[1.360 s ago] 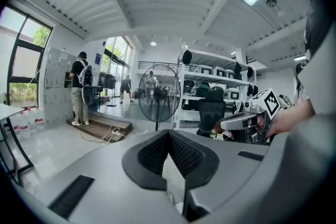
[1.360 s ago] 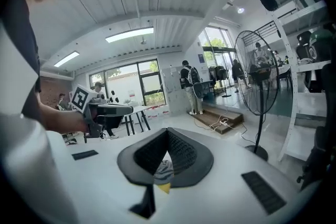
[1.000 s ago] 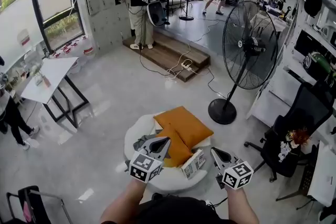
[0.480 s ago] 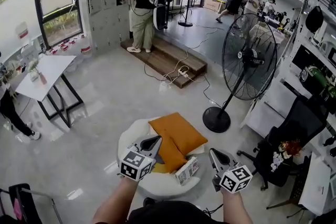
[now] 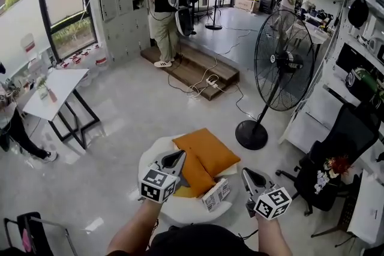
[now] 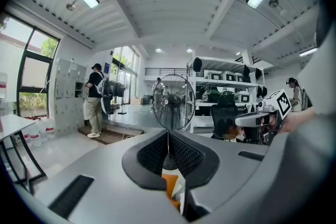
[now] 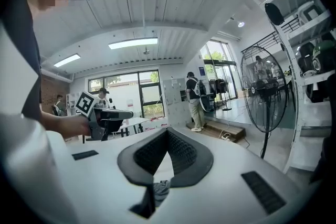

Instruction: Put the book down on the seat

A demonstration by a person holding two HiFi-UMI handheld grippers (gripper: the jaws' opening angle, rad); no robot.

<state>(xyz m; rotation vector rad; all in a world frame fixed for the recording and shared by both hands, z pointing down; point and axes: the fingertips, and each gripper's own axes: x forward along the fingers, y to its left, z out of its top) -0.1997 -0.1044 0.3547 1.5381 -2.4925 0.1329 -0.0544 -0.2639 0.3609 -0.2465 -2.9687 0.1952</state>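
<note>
A white round seat carries an orange cushion. The book, white with printed covers, lies on the seat's front right part, against the cushion's near edge. My left gripper hovers over the seat's left side, shut and holding nothing; in its own view the left gripper shows the cushion below the closed jaws. My right gripper hangs just right of the book, apart from it, also shut and empty. A grey cloth shows under the right gripper.
A tall pedestal fan stands beyond the seat to the right, with a black office chair further right. A white table is at the left. A wooden step with cables lies ahead, and a person stands at the lockers.
The view has shifted slightly. Both grippers stay shut and keep their places beside the book, which rests on the seat. People in the background have walked on.
</note>
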